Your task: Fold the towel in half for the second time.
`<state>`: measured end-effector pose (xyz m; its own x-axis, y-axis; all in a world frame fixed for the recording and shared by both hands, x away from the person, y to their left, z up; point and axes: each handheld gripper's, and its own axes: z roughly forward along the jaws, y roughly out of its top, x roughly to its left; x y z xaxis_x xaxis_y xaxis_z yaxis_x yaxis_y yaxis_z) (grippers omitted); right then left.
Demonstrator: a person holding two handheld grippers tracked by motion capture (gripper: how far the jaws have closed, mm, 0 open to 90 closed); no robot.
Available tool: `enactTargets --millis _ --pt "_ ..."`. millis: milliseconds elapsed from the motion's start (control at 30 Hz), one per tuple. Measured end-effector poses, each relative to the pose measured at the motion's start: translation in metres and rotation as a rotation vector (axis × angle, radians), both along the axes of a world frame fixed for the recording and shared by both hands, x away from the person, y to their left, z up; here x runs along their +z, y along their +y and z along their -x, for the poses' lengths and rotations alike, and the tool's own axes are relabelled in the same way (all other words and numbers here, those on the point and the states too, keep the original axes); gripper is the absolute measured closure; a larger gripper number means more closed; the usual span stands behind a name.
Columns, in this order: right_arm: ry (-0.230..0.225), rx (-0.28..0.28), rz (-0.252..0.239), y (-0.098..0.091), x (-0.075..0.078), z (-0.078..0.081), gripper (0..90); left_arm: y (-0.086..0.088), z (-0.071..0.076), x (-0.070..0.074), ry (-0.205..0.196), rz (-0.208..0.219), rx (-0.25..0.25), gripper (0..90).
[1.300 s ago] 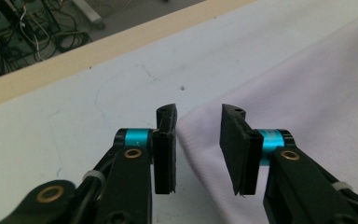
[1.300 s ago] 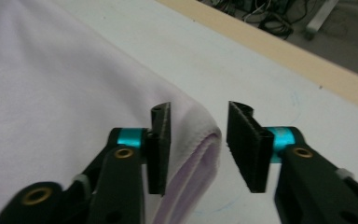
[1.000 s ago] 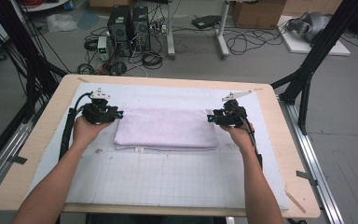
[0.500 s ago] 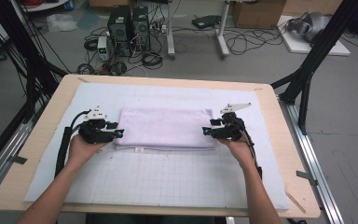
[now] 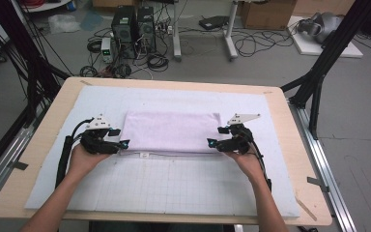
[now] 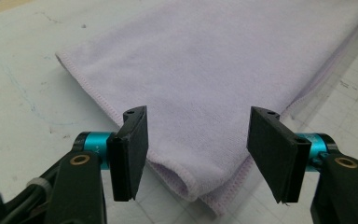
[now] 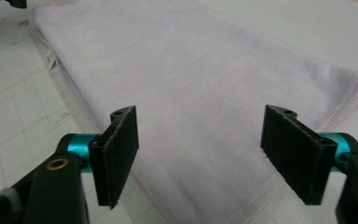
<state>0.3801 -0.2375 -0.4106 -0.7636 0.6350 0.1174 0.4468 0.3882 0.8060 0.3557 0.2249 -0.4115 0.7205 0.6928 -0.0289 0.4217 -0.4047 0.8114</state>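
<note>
A lilac towel [image 5: 171, 130] lies folded into a flat rectangle on the white gridded mat [image 5: 174, 183]. My left gripper [image 5: 121, 143] sits at its near left corner and my right gripper [image 5: 213, 143] at its near right corner, both pointing inward. In the left gripper view the left gripper [image 6: 198, 149] is open, its jaws just widened, with the towel [image 6: 214, 70] corner lying below and between the pads, untouched. In the right gripper view the right gripper [image 7: 200, 154] is likewise open and just widened over the towel [image 7: 191, 70] edge, gripping nothing.
The mat covers a wooden table [image 5: 299, 159] whose bare rim shows all round. A small white tag [image 5: 145, 155] sticks out of the towel's near edge. Computer towers [image 5: 133, 24] and cables lie on the floor behind. Black frame posts [image 5: 328, 58] flank the table.
Both hands have slid along the towel's ends toward its near edge. The jaws of both grippers stand wider apart than before. The towel itself has kept its place.
</note>
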Motion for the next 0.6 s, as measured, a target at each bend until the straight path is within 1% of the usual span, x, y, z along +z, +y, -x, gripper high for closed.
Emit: enactTargets --millis 133,267,333,367,400,467,533,567,600 --pt "0.006 -0.004 0.002 0.002 0.003 0.005 18.3 0.002 0.005 0.000 -0.006 0.006 -0.002 36.0" --pt "-0.018 -0.002 0.011 0.003 0.008 0.011 16.6 0.005 0.011 0.001 -0.013 -0.003 -0.005 34.5" --pt "-0.025 -0.006 0.011 0.003 0.010 0.014 15.5 0.006 0.014 0.002 -0.015 0.002 -0.002 33.4" --pt "-0.021 -0.005 0.012 0.003 0.012 0.015 15.4 0.007 0.016 0.003 -0.017 0.003 -0.002 32.7" --pt "-0.029 -0.006 0.018 0.002 0.012 0.017 14.9 0.008 0.018 0.005 -0.024 0.005 0.001 32.2" --pt "-0.024 -0.008 0.021 0.001 0.013 0.019 13.1 0.010 0.023 0.007 -0.039 0.019 0.009 32.1" --pt "-0.042 -0.001 0.000 -0.001 0.012 0.024 13.5 0.012 0.026 0.008 -0.045 0.021 0.011 31.9" --pt "-0.043 -0.004 -0.004 -0.003 0.010 0.027 13.5 0.013 0.028 0.008 -0.049 0.028 0.017 31.4" --pt "-0.039 -0.010 -0.009 -0.005 0.008 0.029 13.5 0.014 0.030 0.009 -0.053 0.024 0.012 31.2"
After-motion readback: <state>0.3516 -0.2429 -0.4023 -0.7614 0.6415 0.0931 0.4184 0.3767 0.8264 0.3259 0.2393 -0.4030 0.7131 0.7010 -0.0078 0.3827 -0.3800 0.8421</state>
